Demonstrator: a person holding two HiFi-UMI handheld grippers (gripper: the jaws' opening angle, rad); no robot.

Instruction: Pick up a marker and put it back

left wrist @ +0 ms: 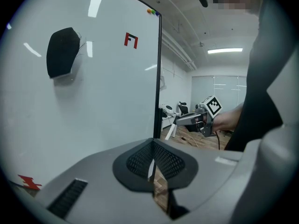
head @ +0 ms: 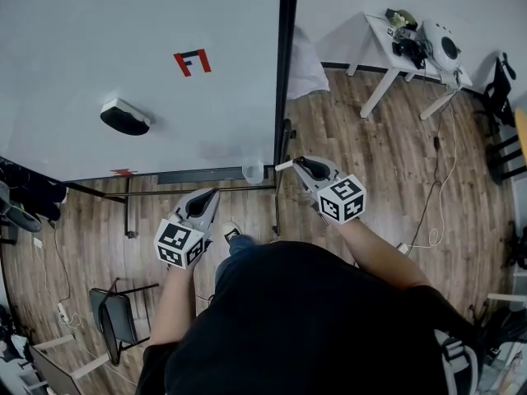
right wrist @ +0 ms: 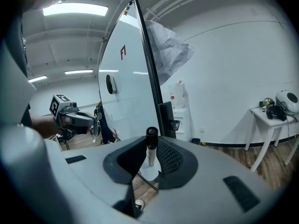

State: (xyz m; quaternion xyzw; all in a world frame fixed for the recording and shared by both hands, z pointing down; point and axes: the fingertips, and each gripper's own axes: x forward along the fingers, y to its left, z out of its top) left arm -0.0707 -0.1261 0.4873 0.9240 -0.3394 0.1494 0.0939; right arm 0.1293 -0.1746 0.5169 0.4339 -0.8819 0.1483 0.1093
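Observation:
A white marker with a black cap (right wrist: 150, 148) stands upright between the pads of my right gripper (right wrist: 150, 157), which is shut on it. In the head view this marker (head: 284, 165) pokes out of the right gripper (head: 303, 165) toward the right edge of the whiteboard (head: 123, 39). It also shows as a white stick (left wrist: 172, 130) in the left gripper view. A clear plastic cup (head: 253, 171) sits on the board's bottom ledge just left of the marker tip. My left gripper (head: 206, 197) hangs below the ledge, its pads (left wrist: 140, 161) together with nothing between them.
A black eraser (head: 125, 118) clings to the whiteboard, and red marks (head: 192, 62) are drawn above it. The board's black frame post (head: 282, 81) runs down beside the right gripper. A white table (head: 412, 56) with gear stands at the back right, a chair (head: 115, 319) at lower left.

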